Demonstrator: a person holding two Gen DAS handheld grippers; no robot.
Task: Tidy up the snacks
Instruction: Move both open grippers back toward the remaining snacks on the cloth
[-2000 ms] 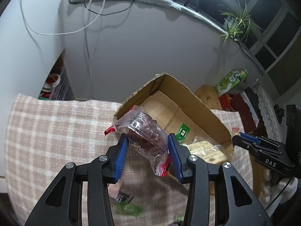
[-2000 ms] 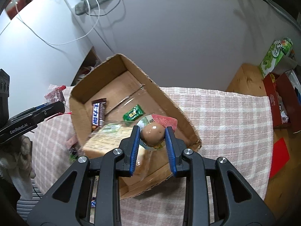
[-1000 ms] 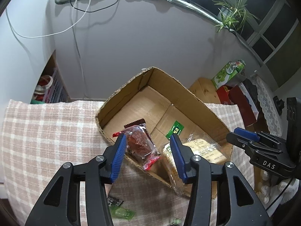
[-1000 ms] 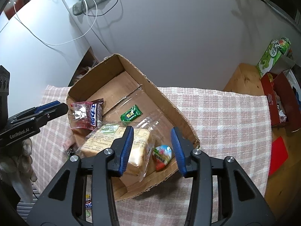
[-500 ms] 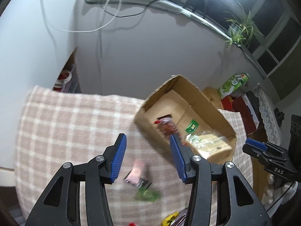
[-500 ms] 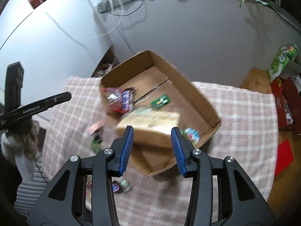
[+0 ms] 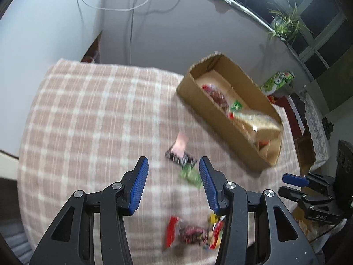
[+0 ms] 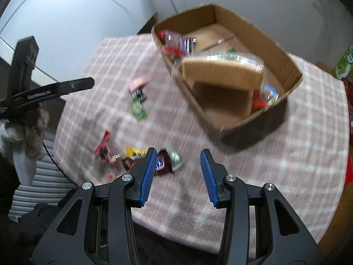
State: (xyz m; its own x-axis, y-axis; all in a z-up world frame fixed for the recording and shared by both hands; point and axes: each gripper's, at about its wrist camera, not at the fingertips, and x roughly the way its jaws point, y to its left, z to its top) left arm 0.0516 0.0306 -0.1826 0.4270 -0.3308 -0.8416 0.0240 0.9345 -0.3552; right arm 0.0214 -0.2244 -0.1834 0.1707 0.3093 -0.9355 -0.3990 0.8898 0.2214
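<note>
A cardboard box (image 7: pixel 242 141) (image 8: pixel 295 81) stands on the checked tablecloth and holds a bread pack (image 8: pixel 220 72), a red snack bag (image 7: pixel 217 97) and other small packets. Loose snacks lie on the cloth: a pink-and-black packet (image 7: pixel 179 149) (image 8: pixel 138 88), a green packet (image 7: pixel 190 175) (image 8: pixel 138 109), a red bag (image 7: pixel 187 236) (image 8: pixel 104 149) and a dark bar (image 8: pixel 162 162). My left gripper (image 7: pixel 173 183) is open and empty above the green packet. My right gripper (image 8: pixel 178 174) is open and empty, its left finger over the dark bar.
The checked tablecloth (image 7: pixel 88 121) (image 8: pixel 308 143) covers the table. A green carton (image 7: pixel 278 81) and red items stand on a wooden stand beyond the box. A white wall with cables rises behind. The table's near edge (image 8: pixel 220 245) lies just below the right gripper.
Both grippers let go of their snacks into the box, then pulled back and swung down toward the loose packets at the near side of the cloth. Both views are motion-blurred.
</note>
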